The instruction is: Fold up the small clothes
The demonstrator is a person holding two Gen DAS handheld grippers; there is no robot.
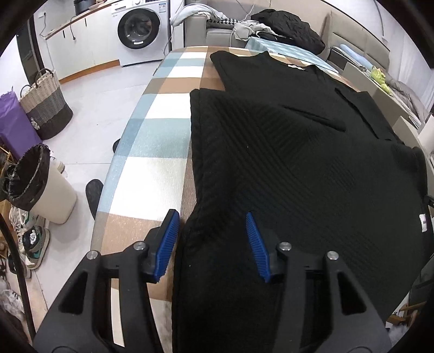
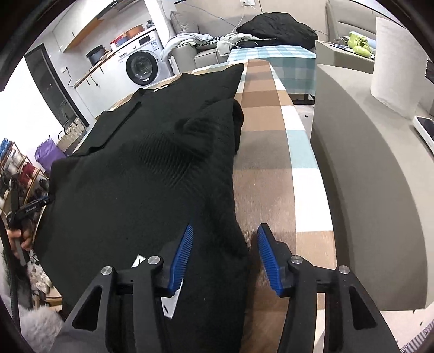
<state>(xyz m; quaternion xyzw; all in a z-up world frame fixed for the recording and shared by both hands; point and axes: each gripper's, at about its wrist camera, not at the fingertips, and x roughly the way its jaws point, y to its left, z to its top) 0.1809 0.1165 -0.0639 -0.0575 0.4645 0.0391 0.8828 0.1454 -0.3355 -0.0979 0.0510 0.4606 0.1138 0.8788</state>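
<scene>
A black ribbed knit garment (image 1: pixel 298 168) lies spread on the table with the checked cloth (image 1: pixel 157 152); its near part is folded over the far part. My left gripper (image 1: pixel 213 239) is open, its blue pads astride the garment's left near edge. My right gripper (image 2: pixel 225 258) is open, its pads astride the garment's (image 2: pixel 141 176) right near edge above the checked cloth (image 2: pixel 271 173). A white label (image 2: pixel 169 301) shows by the right gripper's left finger. The left gripper also shows at the far left in the right wrist view (image 2: pixel 32 206).
Left of the table stand a woven basket (image 1: pixel 43 106), a bin with a black liner (image 1: pixel 40 182), shoes and a washing machine (image 1: pixel 138 30). Beyond the table is a sofa with piled clothes (image 1: pixel 287 24). A grey counter (image 2: pixel 366 168) with a white roll (image 2: pixel 396 65) runs along the right.
</scene>
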